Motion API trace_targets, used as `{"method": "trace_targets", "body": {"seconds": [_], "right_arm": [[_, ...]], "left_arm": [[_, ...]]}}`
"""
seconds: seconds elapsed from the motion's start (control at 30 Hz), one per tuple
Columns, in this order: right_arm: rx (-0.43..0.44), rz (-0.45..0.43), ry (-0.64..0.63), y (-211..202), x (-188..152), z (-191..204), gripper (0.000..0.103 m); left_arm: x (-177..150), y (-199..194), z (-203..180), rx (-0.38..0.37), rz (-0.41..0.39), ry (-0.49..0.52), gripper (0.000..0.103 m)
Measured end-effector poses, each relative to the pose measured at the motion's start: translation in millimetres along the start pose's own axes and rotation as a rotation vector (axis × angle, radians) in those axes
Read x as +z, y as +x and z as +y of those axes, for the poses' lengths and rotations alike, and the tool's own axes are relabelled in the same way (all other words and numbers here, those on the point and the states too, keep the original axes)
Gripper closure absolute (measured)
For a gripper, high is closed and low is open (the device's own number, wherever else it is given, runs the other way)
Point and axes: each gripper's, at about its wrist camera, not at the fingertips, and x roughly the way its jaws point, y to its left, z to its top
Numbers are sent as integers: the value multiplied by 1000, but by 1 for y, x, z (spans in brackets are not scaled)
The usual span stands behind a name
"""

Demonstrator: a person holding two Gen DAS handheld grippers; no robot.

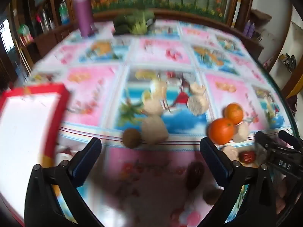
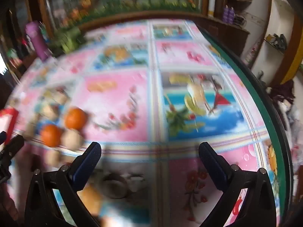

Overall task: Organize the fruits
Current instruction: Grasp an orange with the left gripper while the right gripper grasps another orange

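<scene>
Both views are motion-blurred. In the left wrist view two oranges lie on the patterned tablecloth at the right, with pale beige lumps around them, a brown kiwi, and dark red dates nearer me. A red-rimmed white box stands at the left. My left gripper is open and empty above the cloth. My right gripper is open and empty; the oranges lie to its left. The right gripper also shows at the left wrist view's right edge.
A purple bottle and a bunch of green vegetables stand at the table's far side. The round table's glass edge curves along the right. Wooden shelving with bottles lines the walls behind.
</scene>
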Motion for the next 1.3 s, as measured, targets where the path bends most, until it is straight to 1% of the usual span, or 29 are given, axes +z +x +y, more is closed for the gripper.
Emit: {"method": "trace_targets", "body": {"seconds": [0.07,0.13,0.2,0.27,0.3,0.37,0.43,0.6,0.63,0.7,0.73,0.93,1.1,1.3], "right_arm": [[53,-44,-15,-16,5,5,1],[90,-46,-55,-23,15,13,1],[99,-48,-94,-24,25,24,1],[115,-22,-141,-14,34,37,1],[125,-13,-146,-8,36,40,2],[127,6,-146,4,41,48,5],[145,24,-145,12,43,54,7],[170,7,-107,1,39,46,7],[169,8,-106,-1,39,44,7],[163,12,-104,-6,38,40,7],[160,13,-103,-8,38,39,7],[166,21,-132,-15,37,43,7],[167,11,-150,-15,38,46,7],[167,17,-164,-12,40,48,7]], "left_arm": [[0,-24,1,21,-66,44,0],[0,-42,2,-8,-95,85,0],[-2,-51,1,-48,-107,142,0],[-6,-52,-1,-60,-90,196,0],[-8,-52,-1,-61,-85,199,0],[-8,-54,2,-82,-93,174,0],[-9,-51,3,-91,-74,147,0],[-8,-47,0,-78,-55,113,0],[-3,-46,3,-42,-20,144,0],[-2,-47,0,-31,-29,147,0],[1,-46,-2,-21,-15,163,0],[-1,-48,-14,-35,-12,191,0],[-1,-47,-17,-58,-19,181,0],[2,-40,-17,-61,-11,167,0]]}}
